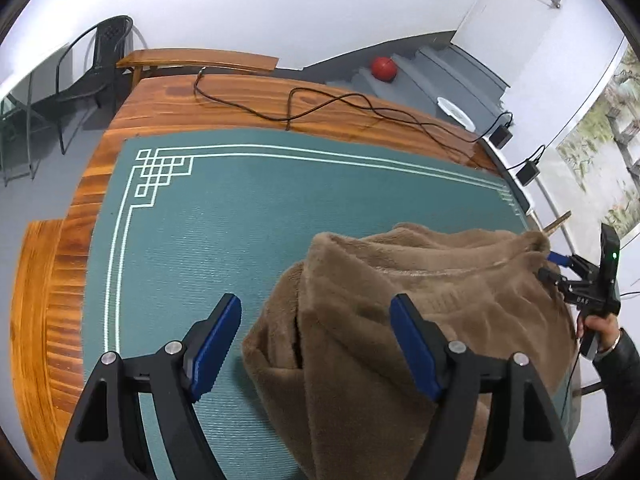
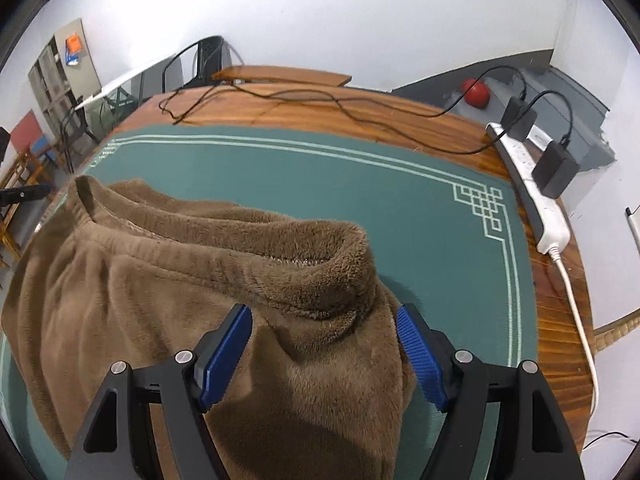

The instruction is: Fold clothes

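Note:
A brown fleece garment [image 1: 400, 264] lies bunched on the green mat [image 1: 200, 240], its gathered band running along the far side. My left gripper [image 1: 316, 304] is open over the garment's left edge, one pad above bare mat and the other above fleece. My right gripper [image 2: 324, 312] is open too, its blue pads either side of the raised band corner of the garment [image 2: 160, 280] without pressing on it. The left wrist view also shows the right gripper [image 1: 551, 266] at the garment's far right end, held by a hand [image 1: 600, 326].
The mat [image 2: 360, 184] covers a wooden table [image 2: 400, 116] crossed by black cables [image 1: 320, 106]. A white power strip [image 2: 548, 216] with two black adapters lies along the right edge. A bench [image 1: 200, 60], a black chair [image 1: 100, 60] and a red ball [image 1: 384, 67] stand beyond.

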A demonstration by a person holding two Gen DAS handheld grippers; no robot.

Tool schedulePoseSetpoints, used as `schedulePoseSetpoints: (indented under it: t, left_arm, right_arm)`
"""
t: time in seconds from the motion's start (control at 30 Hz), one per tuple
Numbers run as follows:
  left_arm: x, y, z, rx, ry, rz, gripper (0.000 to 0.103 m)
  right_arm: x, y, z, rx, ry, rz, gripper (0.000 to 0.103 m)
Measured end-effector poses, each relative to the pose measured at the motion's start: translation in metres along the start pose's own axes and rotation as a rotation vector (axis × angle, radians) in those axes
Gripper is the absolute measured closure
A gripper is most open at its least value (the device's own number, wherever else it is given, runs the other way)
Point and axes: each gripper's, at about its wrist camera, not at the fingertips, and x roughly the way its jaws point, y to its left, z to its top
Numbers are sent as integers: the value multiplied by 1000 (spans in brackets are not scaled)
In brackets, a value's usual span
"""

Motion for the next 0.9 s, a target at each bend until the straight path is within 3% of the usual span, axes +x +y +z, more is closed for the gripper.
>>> schedulePoseSetpoints:
  t: [0.2,0.27,0.33,0.43,0.47,0.53,0.57,0.67,0.7,0.8,0.9]
  left_arm:
    - [20,-17,-5,152,54,14,23]
    - [32,-21,-1,172,70,7,23]
    - [44,-23,5,162,87,-7,23]
    - [60,-25,13,147,98,4,23]
    - [63,-26,14,146,92,43,25]
    - [67,-29,15,147,75,143,57]
    - [69,-29,15,136,69,166,60]
    - [73,-30,14,117,56,217,67]
    - [74,-31,13,121,52,233,68]
    - [74,-32,11,127,44,267,67]
    - [69,-30,9,116,44,256,66]
  right_arm:
    - [21,3,2,-11,31,8,27]
    - [26,3,2,4,35,17,38]
    - [26,-1,1,44,33,24,65]
    - [17,-2,3,75,0,9,78]
    - [10,-3,4,79,-25,-7,79]
    - [-7,-6,8,108,-91,-39,80]
    - [-15,-11,11,133,-125,-52,80]
    - [-10,-18,17,160,-129,-123,81]
    - [-5,-21,19,167,-121,-148,85]
    - [16,-28,15,182,-64,-183,85]
    - [18,-20,8,131,-54,-157,85]
